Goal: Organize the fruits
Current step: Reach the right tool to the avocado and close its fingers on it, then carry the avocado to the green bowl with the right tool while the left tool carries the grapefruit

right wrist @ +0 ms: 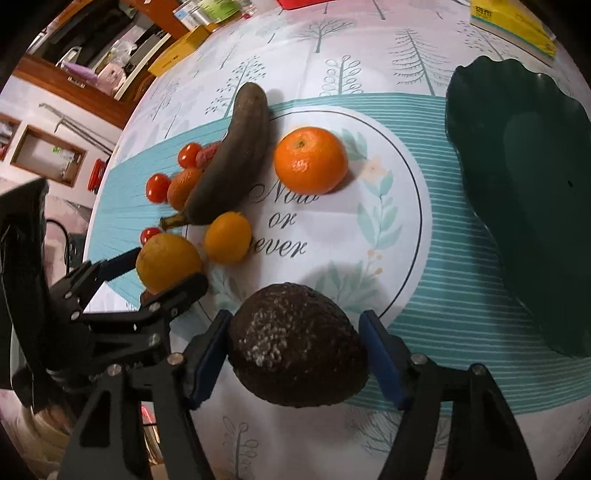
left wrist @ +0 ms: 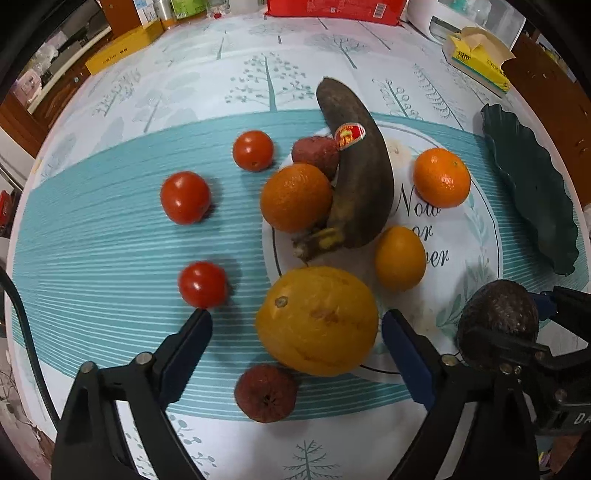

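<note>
My left gripper (left wrist: pixel 295 321) points down at the table and stands open astride a large yellow-orange citrus fruit (left wrist: pixel 317 321); its right pad sits almost against the fruit and its left pad stands clear. My right gripper (right wrist: pixel 295 315) is shut on a dark avocado (right wrist: pixel 297 345) that rests on the cloth, with both blue pads against its sides. Around them lie an overripe brown banana (left wrist: pixel 360 177), a mandarin (right wrist: pixel 311 159), a small yellow citrus (right wrist: pixel 228 237), an orange (left wrist: pixel 296 196), three tomatoes (left wrist: pixel 185 197) and a brown-red fruit (left wrist: pixel 266 393). The empty dark green dish (right wrist: pixel 528 206) is on the right.
The table wears a tree-patterned cloth with a teal striped band (left wrist: pixel 110 258). A yellow tissue box (left wrist: pixel 480 59) and a red package (left wrist: pixel 332 9) stand at the far edge, and boxes and bottles (left wrist: pixel 122 51) at the far left. A black cable (left wrist: pixel 22 321) hangs at the left.
</note>
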A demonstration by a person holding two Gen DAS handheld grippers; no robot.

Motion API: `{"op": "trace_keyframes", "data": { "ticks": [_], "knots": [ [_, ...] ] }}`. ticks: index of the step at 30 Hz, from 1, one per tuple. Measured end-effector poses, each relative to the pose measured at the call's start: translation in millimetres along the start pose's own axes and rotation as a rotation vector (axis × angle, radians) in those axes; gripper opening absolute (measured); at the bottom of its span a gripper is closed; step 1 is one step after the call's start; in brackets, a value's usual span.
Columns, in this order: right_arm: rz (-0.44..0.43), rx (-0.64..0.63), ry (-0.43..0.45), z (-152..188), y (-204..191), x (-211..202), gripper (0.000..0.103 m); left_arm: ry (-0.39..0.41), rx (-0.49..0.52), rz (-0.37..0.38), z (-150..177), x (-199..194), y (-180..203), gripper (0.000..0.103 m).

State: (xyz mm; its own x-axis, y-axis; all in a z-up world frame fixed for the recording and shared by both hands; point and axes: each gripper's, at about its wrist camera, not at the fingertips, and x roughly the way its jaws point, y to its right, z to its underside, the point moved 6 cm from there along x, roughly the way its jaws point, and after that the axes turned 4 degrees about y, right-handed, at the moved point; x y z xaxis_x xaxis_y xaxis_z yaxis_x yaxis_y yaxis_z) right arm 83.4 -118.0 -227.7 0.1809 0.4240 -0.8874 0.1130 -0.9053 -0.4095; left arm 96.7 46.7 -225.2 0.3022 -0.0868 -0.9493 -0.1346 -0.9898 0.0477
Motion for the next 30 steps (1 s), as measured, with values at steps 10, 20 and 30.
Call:
{"op": "trace_keyframes", "data": {
  "ticks": [10,20,30],
  "knots": [
    [0.057,-0.168,0.032,11,-8,-9,0.071,0.0,-0.007,-0.009,7,4,-2,0.088],
    [0.146,-0.351,0.051,30,-19,-5,0.07,0.047,0.001,0.02,-1,-4,11,0.052],
    [0.141,-0.256,0.068,35,-3,-17,0.068,0.092,0.032,0.019,7,-29,27,0.049]
  ]
}}
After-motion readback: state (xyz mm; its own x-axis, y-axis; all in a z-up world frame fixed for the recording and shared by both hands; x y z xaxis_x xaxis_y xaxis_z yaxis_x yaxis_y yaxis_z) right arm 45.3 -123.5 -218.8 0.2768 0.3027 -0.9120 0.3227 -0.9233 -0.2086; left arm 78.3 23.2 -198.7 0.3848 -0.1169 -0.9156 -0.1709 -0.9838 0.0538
